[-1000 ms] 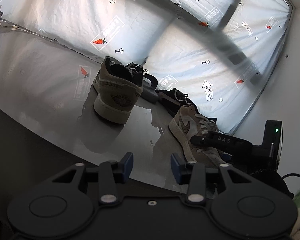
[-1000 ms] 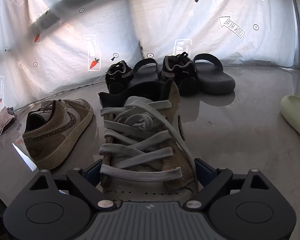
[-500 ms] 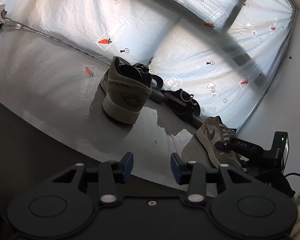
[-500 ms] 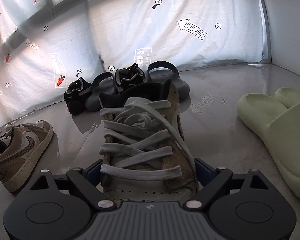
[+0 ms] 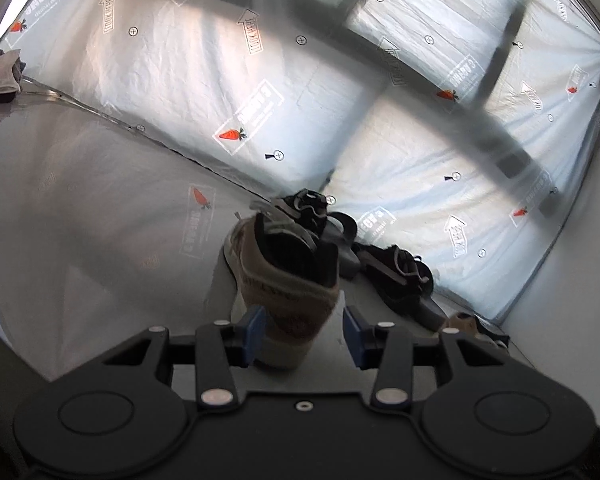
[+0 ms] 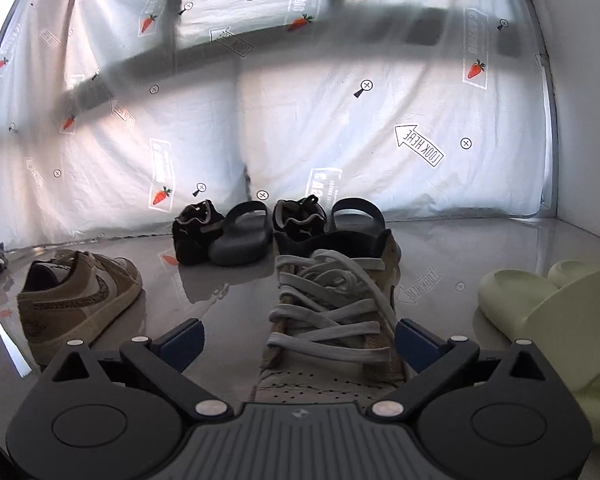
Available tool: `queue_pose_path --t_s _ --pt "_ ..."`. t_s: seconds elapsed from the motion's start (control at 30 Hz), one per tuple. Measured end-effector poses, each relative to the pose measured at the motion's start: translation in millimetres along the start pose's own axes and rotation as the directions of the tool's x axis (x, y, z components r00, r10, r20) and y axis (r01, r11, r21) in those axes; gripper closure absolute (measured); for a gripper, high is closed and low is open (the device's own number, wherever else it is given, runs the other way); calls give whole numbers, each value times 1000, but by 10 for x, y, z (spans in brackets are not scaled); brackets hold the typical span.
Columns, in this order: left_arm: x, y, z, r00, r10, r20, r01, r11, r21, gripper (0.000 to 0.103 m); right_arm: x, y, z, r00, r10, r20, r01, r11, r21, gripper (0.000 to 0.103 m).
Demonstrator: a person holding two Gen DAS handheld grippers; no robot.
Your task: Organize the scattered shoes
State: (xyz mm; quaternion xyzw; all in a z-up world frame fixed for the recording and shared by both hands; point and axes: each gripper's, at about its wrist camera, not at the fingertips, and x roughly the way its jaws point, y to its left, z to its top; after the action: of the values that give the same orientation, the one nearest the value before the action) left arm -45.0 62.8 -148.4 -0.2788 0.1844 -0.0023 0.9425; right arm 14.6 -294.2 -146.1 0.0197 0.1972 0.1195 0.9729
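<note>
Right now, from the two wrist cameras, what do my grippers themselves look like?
Both are matte black plastic. The left gripper has two angular linkage arms with silver rivets, round discs at the base corners and blue pads on its fingers. The right gripper is the same build with blue pads, plus a ribbed grey centre plate bearing a small round logo. No cables, hands or sleeves show.

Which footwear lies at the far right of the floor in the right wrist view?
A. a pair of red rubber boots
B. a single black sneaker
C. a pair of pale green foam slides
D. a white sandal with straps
C: the pale green foam slides lie at the right edge of the glossy grey floor, beside the tan laced sneaker between the right gripper's open fingers.
</note>
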Motion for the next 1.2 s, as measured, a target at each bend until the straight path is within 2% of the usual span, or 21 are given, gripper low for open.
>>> queue_pose_path --t_s 0.2,0.5,0.9,1.2 --pt "416 38 157 998 54 -38 -53 998 25 59 -45 84 -63 999 46 7 -46 998 31 2" --pt "985 71 356 987 138 -81 -131 988 81 61 -61 173 -128 999 46 10 -46 998 31 2" --pt "776 -164 184 985 156 -74 -141 974 175 63 -173 246 -173 997 74 31 -76 996 52 2" --pt "348 -483 -193 993 48 -109 -33 990 136 62 -253 376 -223 994 104 29 -105 994 42 2"
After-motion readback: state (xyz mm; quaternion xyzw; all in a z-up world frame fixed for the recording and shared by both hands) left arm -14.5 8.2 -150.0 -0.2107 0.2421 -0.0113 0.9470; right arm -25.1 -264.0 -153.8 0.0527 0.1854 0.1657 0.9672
